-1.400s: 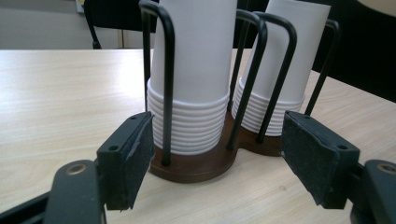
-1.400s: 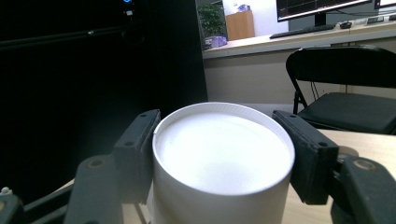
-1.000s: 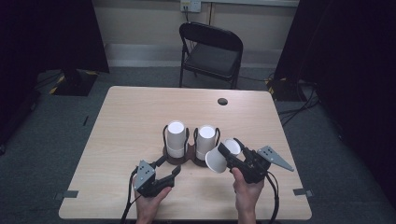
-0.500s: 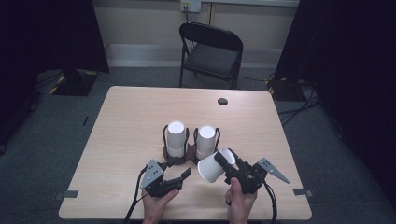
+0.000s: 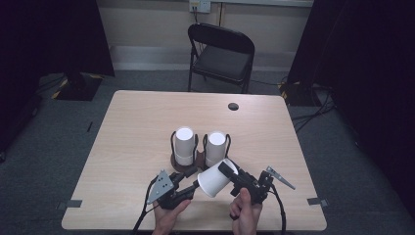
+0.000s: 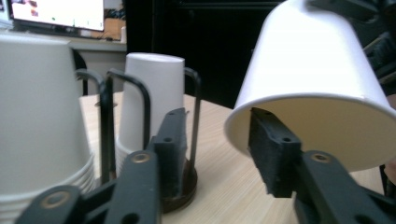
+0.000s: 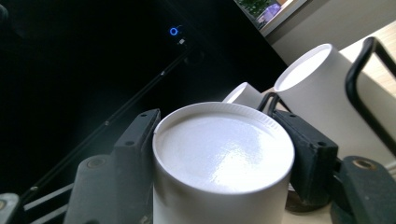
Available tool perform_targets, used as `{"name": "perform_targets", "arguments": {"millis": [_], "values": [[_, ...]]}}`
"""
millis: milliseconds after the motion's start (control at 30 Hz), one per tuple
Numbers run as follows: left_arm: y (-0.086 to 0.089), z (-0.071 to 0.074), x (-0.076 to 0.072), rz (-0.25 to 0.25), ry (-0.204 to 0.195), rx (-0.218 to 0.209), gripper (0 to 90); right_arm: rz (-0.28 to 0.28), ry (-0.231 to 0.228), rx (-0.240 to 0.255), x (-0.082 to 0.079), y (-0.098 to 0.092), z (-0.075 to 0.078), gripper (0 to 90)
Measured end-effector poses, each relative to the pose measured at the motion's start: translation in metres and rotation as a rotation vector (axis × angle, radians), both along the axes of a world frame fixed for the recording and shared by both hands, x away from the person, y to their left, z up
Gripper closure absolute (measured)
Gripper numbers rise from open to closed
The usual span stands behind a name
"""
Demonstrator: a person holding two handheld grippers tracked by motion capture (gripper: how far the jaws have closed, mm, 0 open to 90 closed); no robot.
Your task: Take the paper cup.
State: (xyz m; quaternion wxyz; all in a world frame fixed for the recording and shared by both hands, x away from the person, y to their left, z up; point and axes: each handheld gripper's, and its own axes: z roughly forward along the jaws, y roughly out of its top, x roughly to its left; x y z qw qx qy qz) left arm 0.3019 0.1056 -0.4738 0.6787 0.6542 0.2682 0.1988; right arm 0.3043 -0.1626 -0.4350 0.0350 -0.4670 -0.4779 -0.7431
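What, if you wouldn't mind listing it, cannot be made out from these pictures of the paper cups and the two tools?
- The held cup's inside: its mouth faces away from the high view; the left gripper view shows just a slice past the left tool's pad.
- How many cups each stack holds: too small in the high view, cut off at the left gripper view's edge.
- The small dark spot on the table: too small to identify.

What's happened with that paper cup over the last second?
The right gripper, clamped on the white cup, has swung it leftward and nearer the person, open mouth toward the left gripper, whose open jaws now reach its rim. The two cup stacks in their holders stayed put.
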Motion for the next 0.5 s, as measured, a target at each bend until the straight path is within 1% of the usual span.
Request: {"name": "perform_targets", "arguments": {"millis": [33, 100, 167, 200, 233, 300, 333, 367, 400, 433, 500], "values": [[-0.001, 0.001, 0.000, -0.002, -0.009, 0.003, 59.5, 0.000, 0.000, 0.000, 0.000, 0.000, 0.000, 34.8], [-0.005, 0.002, -0.001, -0.001, -0.026, 0.004, 62.9, 0.002, -0.003, -0.002, -0.001, 0.002, 0.001, 34.9], [-0.009, 0.004, -0.003, -0.002, -0.052, 0.010, 66.1, 0.011, 0.001, -0.006, -0.001, 0.004, 0.001, 34.9], [-0.009, 0.005, -0.003, -0.003, -0.066, 0.017, 66.7, 0.013, 0.002, -0.007, -0.001, 0.005, 0.001, 34.9], [-0.009, 0.005, -0.003, -0.003, -0.066, 0.017, 67.3, 0.013, 0.002, -0.007, -0.001, 0.005, 0.001, 34.9], [-0.011, 0.006, -0.004, -0.002, -0.084, 0.022, 67.5, 0.028, 0.010, -0.004, -0.001, 0.007, 0.001, 34.9], [-0.013, 0.007, -0.005, 0.002, -0.102, 0.021, 67.2, 0.038, 0.017, -0.014, 0.000, 0.009, 0.001, 34.9], [-0.013, 0.007, -0.005, 0.002, -0.102, 0.021, 66.8, 0.043, 0.020, -0.016, 0.000, 0.010, 0.001, 34.9], [-0.013, 0.008, -0.005, 0.005, -0.108, 0.017, 66.8, 0.043, 0.020, -0.016, 0.000, 0.010, 0.001, 34.9], [-0.014, 0.008, -0.005, 0.014, -0.120, 0.020, 67.0, 0.058, 0.026, -0.019, 0.001, 0.013, 0.001, 34.8], [-0.014, 0.008, -0.005, 0.016, -0.119, 0.018, 67.5, 0.064, 0.029, -0.020, 0.001, 0.014, 0.001, 34.8]]}}
